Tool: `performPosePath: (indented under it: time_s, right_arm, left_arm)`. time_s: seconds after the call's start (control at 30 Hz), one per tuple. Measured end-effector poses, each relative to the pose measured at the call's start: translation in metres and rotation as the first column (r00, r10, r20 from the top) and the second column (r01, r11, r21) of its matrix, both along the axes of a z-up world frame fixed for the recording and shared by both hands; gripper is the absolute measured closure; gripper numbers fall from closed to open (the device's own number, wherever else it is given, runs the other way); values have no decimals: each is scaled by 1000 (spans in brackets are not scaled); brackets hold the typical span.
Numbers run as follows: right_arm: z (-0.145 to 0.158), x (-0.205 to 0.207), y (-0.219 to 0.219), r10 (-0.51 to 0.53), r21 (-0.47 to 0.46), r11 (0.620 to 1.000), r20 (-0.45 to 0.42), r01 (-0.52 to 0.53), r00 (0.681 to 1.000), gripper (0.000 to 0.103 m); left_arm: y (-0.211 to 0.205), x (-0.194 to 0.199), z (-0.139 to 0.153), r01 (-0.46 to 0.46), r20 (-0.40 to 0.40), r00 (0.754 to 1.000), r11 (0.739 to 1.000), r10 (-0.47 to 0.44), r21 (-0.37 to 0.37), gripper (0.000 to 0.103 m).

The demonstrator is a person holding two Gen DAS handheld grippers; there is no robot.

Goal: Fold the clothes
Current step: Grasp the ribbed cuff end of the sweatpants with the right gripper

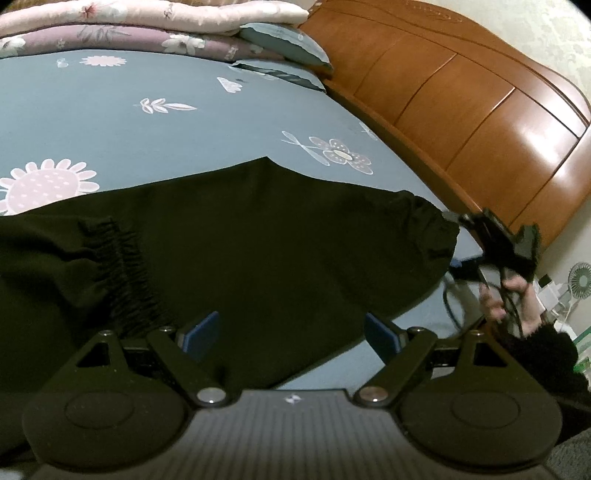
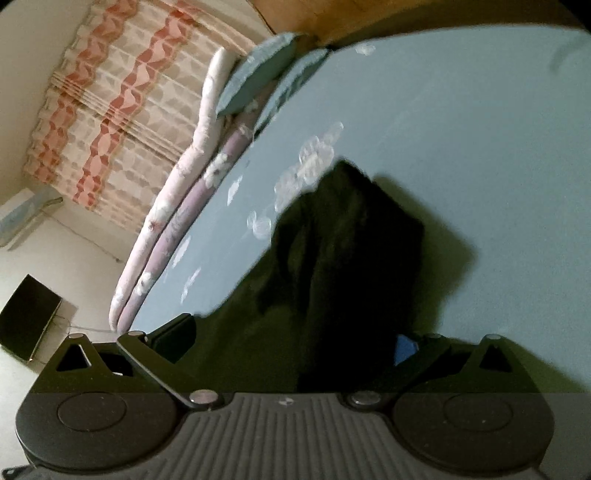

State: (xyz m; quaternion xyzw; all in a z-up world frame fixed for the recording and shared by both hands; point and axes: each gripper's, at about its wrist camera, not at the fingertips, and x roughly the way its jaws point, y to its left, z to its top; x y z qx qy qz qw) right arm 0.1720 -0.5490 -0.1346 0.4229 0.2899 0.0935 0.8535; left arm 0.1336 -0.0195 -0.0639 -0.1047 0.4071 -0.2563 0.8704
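Holding my left gripper (image 1: pixel 291 332) spread wide above the black garment (image 1: pixel 240 236) on the bed sheet (image 1: pixel 147 122); right gripper (image 2: pixel 291 339) stands wide with cloth between, grip uncertain.

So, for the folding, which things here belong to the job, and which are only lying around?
Belong to the job:
- black garment with elastic gathered cuffs, spread on the bed
- left gripper, open above it
- right gripper, fabric between its fingers

Only lying around:
- blue flowered bedsheet
- folded pink floral quilts
- blue-green pillows
- brown wooden headboard
- small white fan
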Motion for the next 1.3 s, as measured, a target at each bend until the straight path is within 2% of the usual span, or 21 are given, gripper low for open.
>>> performPosePath:
  time_s: [0.13,0.33,0.47,0.67,0.77,0.83,0.9,0.97,1.2,1.3]
  right_arm:
    - [-2,13,-6,-28,12,1000,10,28,1000,0]
    - [-9,-1,-5,-26,1,1000,101,26,995,0]
    - [-6,5,0,-40,-31,999,70,42,997,0]
    - [-6,6,5,-52,-74,996,60,57,997,2]
    - [-6,7,6,-52,-109,993,35,56,998,8]
    - [-8,5,2,-76,-112,991,26,78,997,18]
    - [-12,3,-3,-104,-115,988,17,105,994,42]
    - [-16,0,-9,-115,-109,987,12,116,993,55]
    - [-15,3,-4,-142,-131,982,-11,140,990,56]
    - [-8,5,3,-148,-168,975,-22,142,989,57]
  left_arm:
    - [6,-5,1,-12,9,1000,1000,12,-11,18]
    - [11,0,-7,-35,-19,999,999,35,-21,18]
    - [8,1,-8,-20,-26,999,999,19,-46,18]
    - [9,1,-11,-26,-38,999,999,24,-46,18]
    - [10,0,-12,-26,-37,999,999,24,-48,18]
    - [11,0,-12,-25,-36,999,998,23,-49,18]
    - [12,0,-12,-24,-36,999,998,23,-51,18]
    - [12,0,-12,-24,-35,999,998,22,-52,18]
    - [14,-1,-10,-22,-25,999,999,21,-49,18]
    - [20,-2,-4,-26,-8,1000,999,26,-28,18]
